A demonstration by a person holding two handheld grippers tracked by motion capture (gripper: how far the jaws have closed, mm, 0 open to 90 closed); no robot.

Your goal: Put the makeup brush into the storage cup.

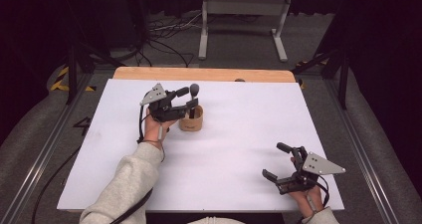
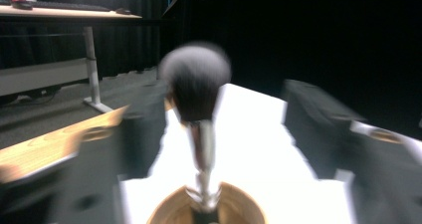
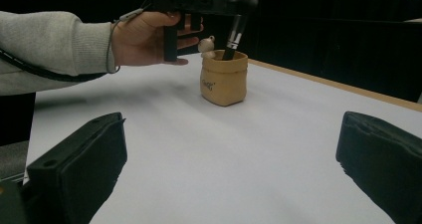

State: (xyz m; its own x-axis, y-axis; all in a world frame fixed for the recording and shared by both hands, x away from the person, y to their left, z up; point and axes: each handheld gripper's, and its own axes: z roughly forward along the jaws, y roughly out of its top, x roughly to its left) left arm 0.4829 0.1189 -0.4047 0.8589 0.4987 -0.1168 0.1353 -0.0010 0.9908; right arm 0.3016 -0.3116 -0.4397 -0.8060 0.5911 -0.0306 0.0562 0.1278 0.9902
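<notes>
A tan pouch stands upright on the white table top, left of centre. A makeup brush with a dark, fluffy head stands in it, leaning slightly. My left gripper is level with the brush's upper part, one jaw on each side. In the left gripper view the brush rises from the pouch between the blurred jaws, with a gap on both sides. My right gripper rests open near the front right edge with nothing between its jaws. Its view shows the pouch, the brush and a pale rounded knob in the pouch.
A strip of bare wood runs along the table's far edge. Beyond it stand a white desk frame and loose cables on the floor. Metal rails flank the table on both sides.
</notes>
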